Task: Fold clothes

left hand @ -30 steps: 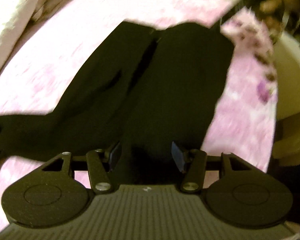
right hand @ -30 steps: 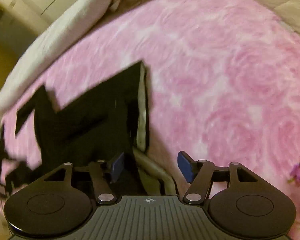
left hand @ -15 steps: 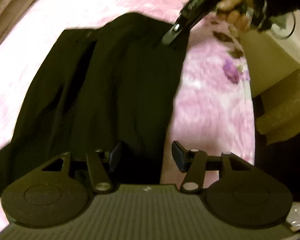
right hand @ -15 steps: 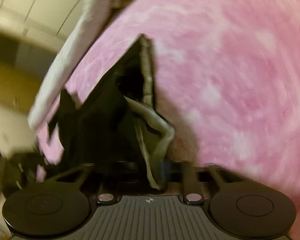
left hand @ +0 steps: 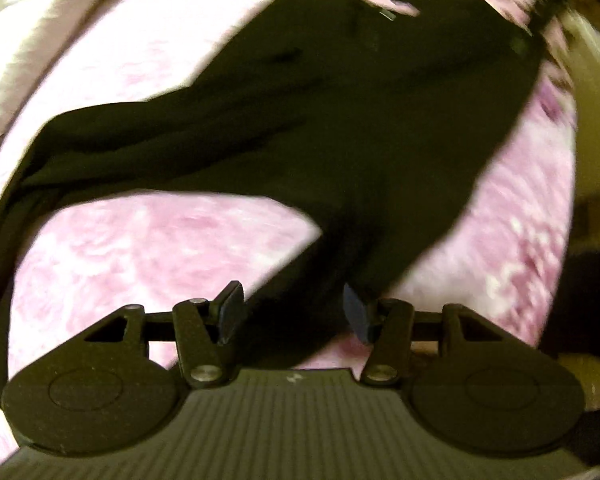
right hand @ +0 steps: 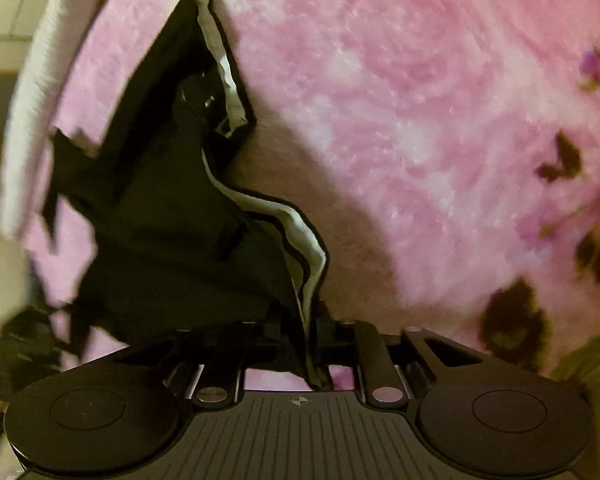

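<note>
On the pink blanket point(right hand: 400, 92) lies the black garment point(left hand: 340, 128), spread out and wrinkled. Between the fingers of my left gripper point(left hand: 292, 312) a dark fold of it passes, but the pads stand apart and do not press it. My right gripper point(right hand: 312, 344) pinches the edge with the pale lining, lifted off the blanket; its jaws are opening a little, the cloth between them.

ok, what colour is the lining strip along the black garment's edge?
Pale grey-white lining strip against the black fabric garment; right wrist view shows it best.
</note>
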`<state>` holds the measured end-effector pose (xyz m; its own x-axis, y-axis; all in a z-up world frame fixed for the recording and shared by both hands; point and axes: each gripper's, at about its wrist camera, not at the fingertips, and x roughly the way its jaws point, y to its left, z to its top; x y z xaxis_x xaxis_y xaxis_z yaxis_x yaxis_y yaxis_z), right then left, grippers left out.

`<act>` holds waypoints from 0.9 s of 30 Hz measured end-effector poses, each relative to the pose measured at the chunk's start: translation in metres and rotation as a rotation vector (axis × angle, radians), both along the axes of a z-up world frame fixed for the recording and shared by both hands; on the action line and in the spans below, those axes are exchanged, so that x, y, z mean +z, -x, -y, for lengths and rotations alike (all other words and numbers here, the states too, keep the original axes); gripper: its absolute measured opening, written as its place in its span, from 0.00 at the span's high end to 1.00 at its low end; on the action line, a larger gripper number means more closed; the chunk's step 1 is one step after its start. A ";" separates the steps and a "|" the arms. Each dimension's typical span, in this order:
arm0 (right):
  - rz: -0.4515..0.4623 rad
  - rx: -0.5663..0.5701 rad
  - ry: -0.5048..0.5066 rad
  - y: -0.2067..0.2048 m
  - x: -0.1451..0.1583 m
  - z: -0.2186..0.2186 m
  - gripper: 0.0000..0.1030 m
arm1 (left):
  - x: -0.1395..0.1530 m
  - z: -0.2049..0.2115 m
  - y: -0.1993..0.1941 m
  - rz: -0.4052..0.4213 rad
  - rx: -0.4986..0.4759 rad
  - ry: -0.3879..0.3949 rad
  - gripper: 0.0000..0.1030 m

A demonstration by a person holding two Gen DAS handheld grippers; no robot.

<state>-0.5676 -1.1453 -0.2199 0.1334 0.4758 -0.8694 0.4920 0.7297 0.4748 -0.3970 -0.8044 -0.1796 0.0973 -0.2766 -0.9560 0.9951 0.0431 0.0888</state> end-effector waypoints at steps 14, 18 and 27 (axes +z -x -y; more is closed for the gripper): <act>0.190 0.142 0.531 -0.062 0.091 -0.086 0.49 | -0.036 0.021 -0.141 0.385 -0.156 0.044 0.47; 0.286 0.243 0.562 -0.109 0.084 -0.113 0.48 | -0.049 0.034 -0.163 0.442 -0.287 0.056 0.47; 0.419 0.404 0.533 -0.245 0.023 -0.091 0.47 | -0.086 0.083 -0.169 0.415 -0.430 0.013 0.65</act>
